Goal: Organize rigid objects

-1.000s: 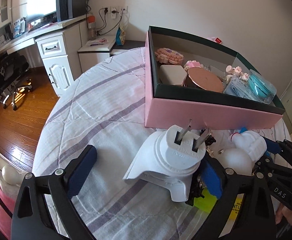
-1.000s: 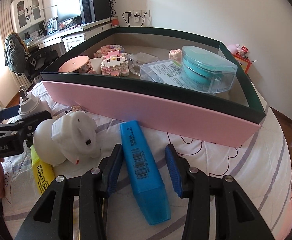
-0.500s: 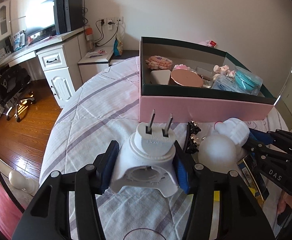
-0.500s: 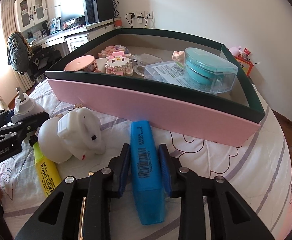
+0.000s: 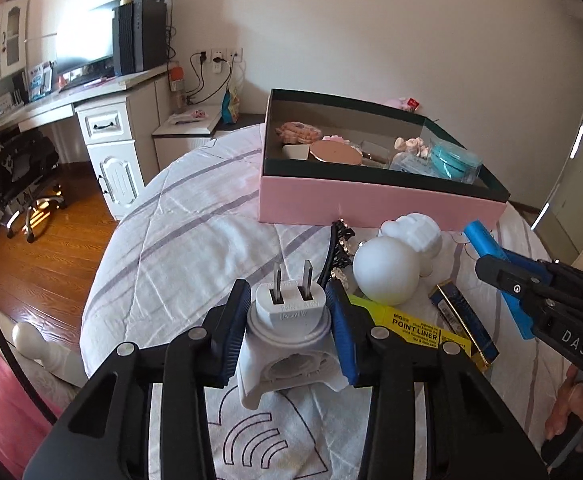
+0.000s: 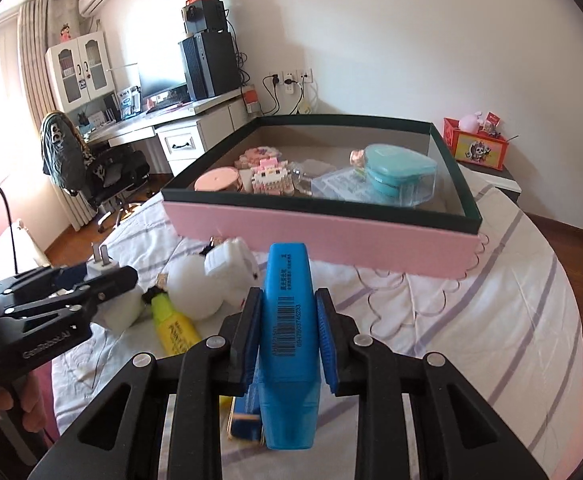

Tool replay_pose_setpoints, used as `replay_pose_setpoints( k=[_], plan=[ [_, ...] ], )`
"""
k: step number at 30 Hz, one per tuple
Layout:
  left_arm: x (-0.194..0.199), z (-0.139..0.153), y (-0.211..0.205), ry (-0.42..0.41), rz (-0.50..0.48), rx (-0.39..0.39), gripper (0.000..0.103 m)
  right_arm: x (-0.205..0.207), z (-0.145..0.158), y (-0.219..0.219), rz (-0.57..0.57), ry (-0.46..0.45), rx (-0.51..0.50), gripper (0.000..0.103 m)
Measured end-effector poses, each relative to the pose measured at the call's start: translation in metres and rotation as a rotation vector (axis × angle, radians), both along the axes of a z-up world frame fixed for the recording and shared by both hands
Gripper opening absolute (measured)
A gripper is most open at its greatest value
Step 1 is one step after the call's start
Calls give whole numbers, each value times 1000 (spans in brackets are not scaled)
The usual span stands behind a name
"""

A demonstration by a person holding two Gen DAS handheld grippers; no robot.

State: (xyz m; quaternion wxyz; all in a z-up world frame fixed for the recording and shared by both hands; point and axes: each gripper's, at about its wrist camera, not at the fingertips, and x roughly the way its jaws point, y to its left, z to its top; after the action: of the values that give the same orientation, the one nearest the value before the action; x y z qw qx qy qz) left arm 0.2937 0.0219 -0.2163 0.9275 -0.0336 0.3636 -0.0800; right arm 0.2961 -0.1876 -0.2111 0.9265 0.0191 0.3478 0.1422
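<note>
A white plug adapter (image 5: 285, 314) with two metal prongs sits between my left gripper (image 5: 287, 294) jaws, which are closing with both blue pads against its sides. My right gripper (image 6: 287, 300) is shut on a blue highlighter (image 6: 287, 280), held off the bedspread and pointing at the pink box (image 6: 331, 236). That box (image 5: 371, 204) has a dark green rim and holds several small items. In the left wrist view the right gripper (image 5: 491, 268) and the blue highlighter (image 5: 479, 236) show at the right. In the right wrist view the left gripper (image 6: 119, 276) shows at the left.
On the striped bedspread (image 5: 179, 248) lie a white round toy (image 5: 387, 272), a yellow highlighter (image 5: 411, 326), a dark blue flat box (image 5: 463, 328) and a black hair clip (image 5: 337, 248). The bed drops to a wooden floor (image 5: 39, 256) at left. A white desk (image 5: 107, 128) stands beyond.
The left jaws went from wide open to closed around the plug adapter, and it now sits farther from the box. The right jaws closed on the blue highlighter and raised it off the bed.
</note>
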Motion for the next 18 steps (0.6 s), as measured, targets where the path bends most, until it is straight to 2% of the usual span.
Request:
replay_pose_setpoints(
  k=[3,5,7,9,12,15,17,18],
  plan=[
    [-6,1,1,3,-3,7,41,-7,-3,-1,-2,14,14,27],
    [-9,-2,1,12,-7,15,46,-10,-5,-3,2,22,29,27],
    [-9,-9,2,31,-5,4,61,-11,-6,-4,4,28,37,27],
    [-10,-14,4,41,7,2,71,-10,-7,-4,1,27,40,27],
    [-8,-19,4,58,9,-1,72,-9,-8,-5,-3,27,43,27],
    [-7,-26,-4,72,-1,69,71,-7,-10,-5,-3,36,43,27],
    [-8,-25,-3,52,2,62,57,-8,-11,-6,-3,34,47,27],
    [-9,-22,0,43,16,39,55,-8,-11,-6,-4,34,48,27]
  ],
)
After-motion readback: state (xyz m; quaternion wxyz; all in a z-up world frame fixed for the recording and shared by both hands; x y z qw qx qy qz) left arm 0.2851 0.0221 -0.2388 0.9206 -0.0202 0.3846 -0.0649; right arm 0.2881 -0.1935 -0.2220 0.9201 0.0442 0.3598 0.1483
